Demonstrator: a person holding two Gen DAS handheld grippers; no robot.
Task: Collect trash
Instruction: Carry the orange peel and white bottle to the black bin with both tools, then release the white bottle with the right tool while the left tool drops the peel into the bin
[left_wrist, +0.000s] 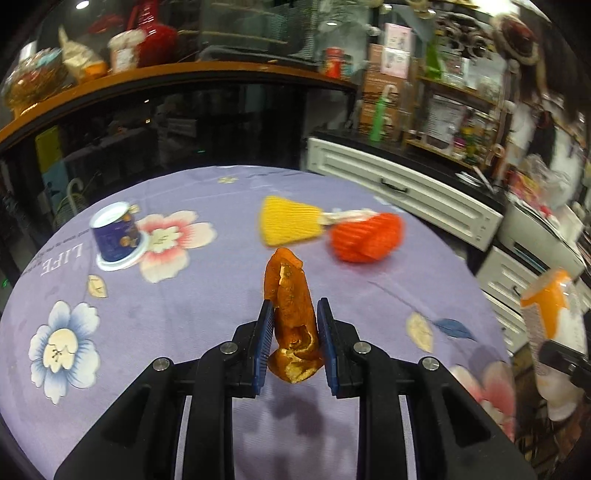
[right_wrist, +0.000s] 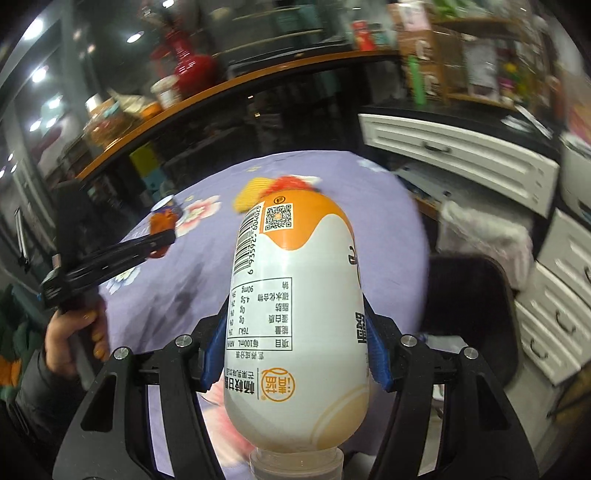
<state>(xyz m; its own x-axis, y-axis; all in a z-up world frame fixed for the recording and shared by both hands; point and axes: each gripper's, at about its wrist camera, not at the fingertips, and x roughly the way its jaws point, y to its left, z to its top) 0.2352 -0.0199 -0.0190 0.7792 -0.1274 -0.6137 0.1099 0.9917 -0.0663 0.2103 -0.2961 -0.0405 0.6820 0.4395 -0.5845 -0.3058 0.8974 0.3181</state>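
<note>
My left gripper (left_wrist: 295, 306) is shut on a curled piece of orange peel (left_wrist: 291, 325) and holds it above the purple flowered tablecloth (left_wrist: 184, 314). In the right wrist view the same left gripper (right_wrist: 164, 240) hangs over the table's left side with the peel (right_wrist: 162, 221), and a person's hand (right_wrist: 74, 332) is on its handle. My right gripper (right_wrist: 295, 306) is shut on a white and orange plastic bottle (right_wrist: 295, 295), whose neck points back at the camera. The bottle (left_wrist: 550, 314) also shows at the right edge of the left wrist view.
A dark blue cup (left_wrist: 116, 236) stands upside down on the table at the left. A yellow knitted piece (left_wrist: 290, 221) and an orange one (left_wrist: 367, 236) lie at the far side. White drawers (right_wrist: 458, 147) and a dark object (right_wrist: 469, 302) stand to the table's right.
</note>
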